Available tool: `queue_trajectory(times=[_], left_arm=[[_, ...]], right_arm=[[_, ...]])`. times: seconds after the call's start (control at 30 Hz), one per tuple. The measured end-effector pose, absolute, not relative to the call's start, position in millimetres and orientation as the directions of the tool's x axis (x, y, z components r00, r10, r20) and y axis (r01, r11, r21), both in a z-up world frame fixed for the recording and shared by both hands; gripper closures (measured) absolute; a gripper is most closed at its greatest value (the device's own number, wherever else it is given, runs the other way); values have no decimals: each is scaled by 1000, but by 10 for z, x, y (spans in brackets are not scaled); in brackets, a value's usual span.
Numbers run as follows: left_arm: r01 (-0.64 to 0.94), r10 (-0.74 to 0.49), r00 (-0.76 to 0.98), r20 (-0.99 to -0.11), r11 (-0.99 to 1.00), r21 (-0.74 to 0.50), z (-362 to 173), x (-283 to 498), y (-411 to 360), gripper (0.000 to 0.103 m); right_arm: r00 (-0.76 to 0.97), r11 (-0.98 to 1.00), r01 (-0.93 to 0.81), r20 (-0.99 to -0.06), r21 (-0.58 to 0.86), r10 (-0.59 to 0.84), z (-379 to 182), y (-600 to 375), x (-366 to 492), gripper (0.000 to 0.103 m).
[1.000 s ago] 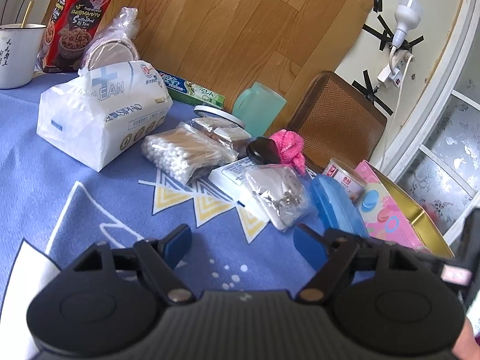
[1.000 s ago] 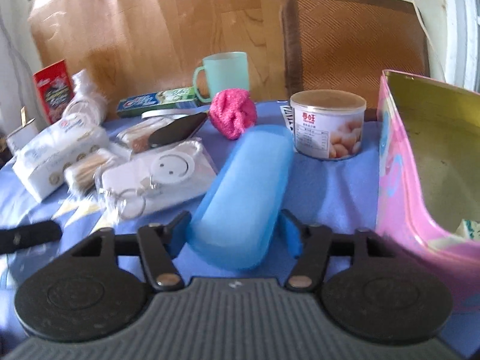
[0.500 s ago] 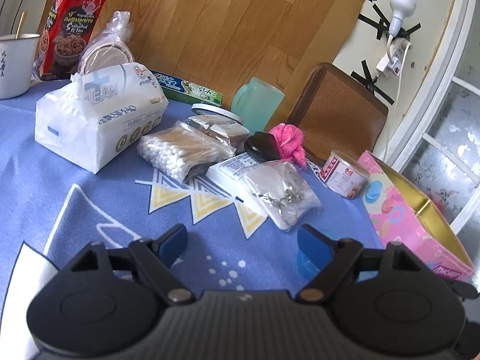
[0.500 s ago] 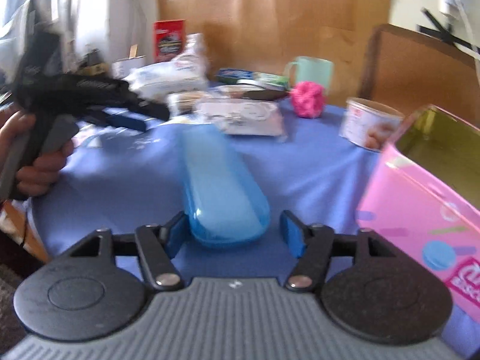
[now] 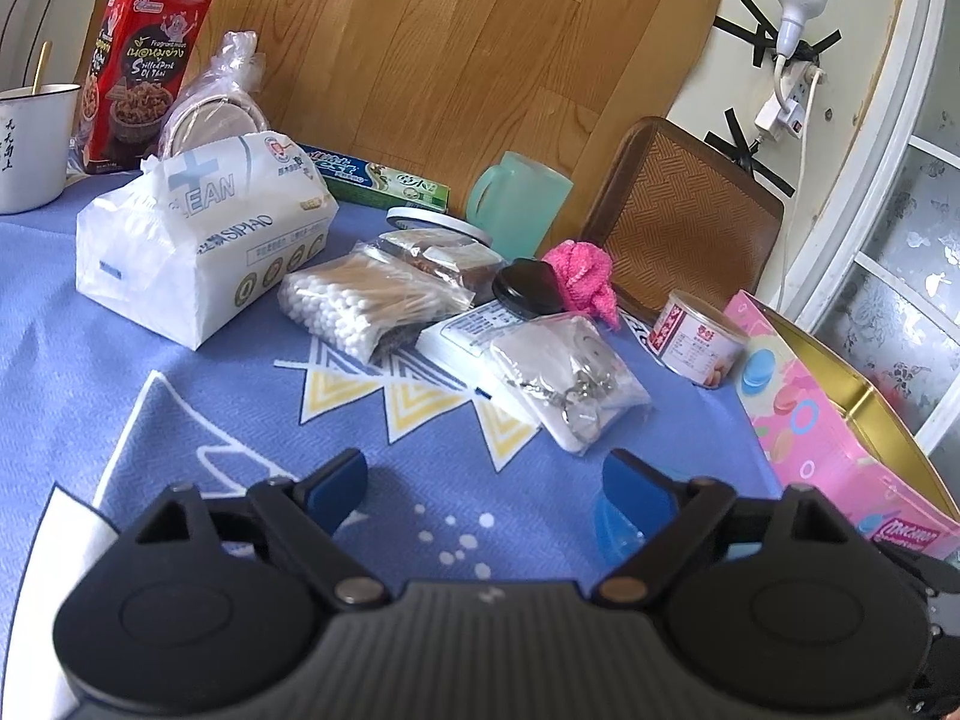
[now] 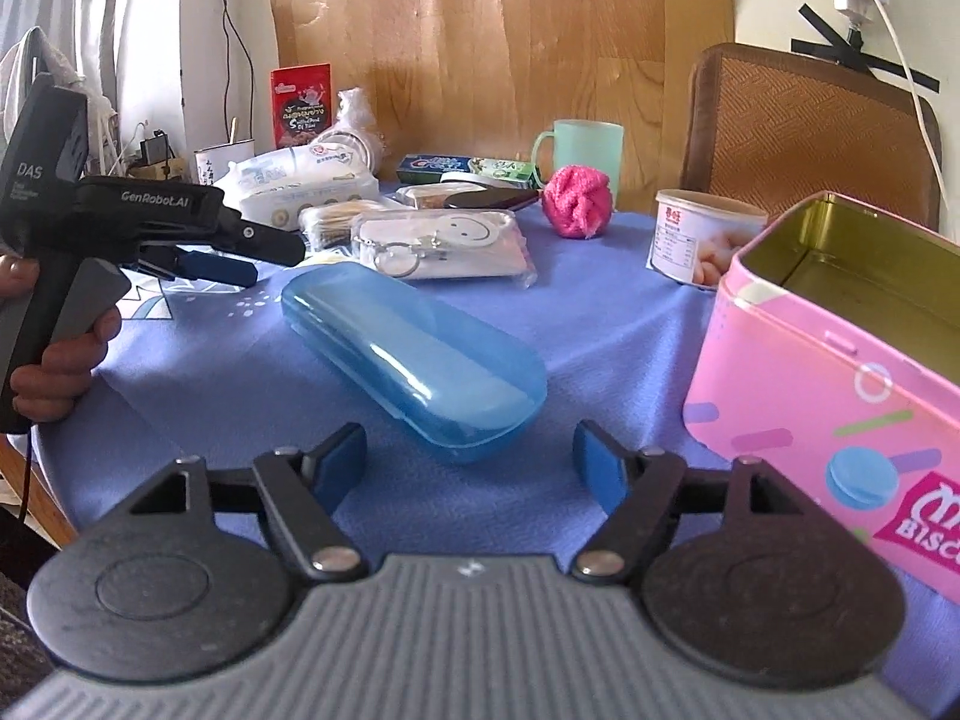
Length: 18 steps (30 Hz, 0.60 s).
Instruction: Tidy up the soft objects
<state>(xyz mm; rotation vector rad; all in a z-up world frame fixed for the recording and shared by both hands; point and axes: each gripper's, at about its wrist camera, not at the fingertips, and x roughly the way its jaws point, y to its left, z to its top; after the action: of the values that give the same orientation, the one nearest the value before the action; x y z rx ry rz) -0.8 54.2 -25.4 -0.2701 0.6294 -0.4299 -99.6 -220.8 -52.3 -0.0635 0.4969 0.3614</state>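
Both claws stood open and had just been widening: the right claw [image 6: 469, 459] behind a blue case [image 6: 414, 360] on the counter [image 6: 606, 312], the left claw [image 5: 486, 483] empty.

I read "SIPIAO" on the tissue pack [image 5: 198, 228], "GenRobot.AI" on my left gripper [image 6: 225, 269], and "BISC" on the pink tin [image 6: 840, 396].

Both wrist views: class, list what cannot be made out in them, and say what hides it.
- Translucent blue plastic case: left wrist view, mostly hidden behind the left gripper finger.
- Open pink biscuit tin: right wrist view, cut off by the right edge; its floor is hidden by its wall.
- Small white can: label print too small.
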Motion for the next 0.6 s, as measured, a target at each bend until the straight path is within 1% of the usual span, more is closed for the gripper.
queue_trajectory(times=[0.17, 0.3, 0.47, 0.57, 0.6], left_arm=[[306, -486, 708, -512, 865, -397, -238, 25, 558, 11], [341, -596, 639, -486, 786, -516, -217, 81, 541, 11], [398, -654, 579, -487, 748, -531, -171, 118, 294, 11], [418, -670, 540, -509, 739, -529, -206, 146, 113, 17], [419, -672, 527, -520, 738, -529, -230, 155, 64, 21]], right_arm=[[813, 933, -360, -484, 18, 324, -505, -2194, -975, 22], [803, 930, -368, -503, 1, 319, -475, -2191, -929, 22], [790, 913, -407, -516, -35, 332, -448, -2168, -863, 22], [782, 904, -426, -520, -43, 344, -446, -2155, -828, 22], [779, 903, -428, -522, -37, 348, -447, -2150, -819, 23]])
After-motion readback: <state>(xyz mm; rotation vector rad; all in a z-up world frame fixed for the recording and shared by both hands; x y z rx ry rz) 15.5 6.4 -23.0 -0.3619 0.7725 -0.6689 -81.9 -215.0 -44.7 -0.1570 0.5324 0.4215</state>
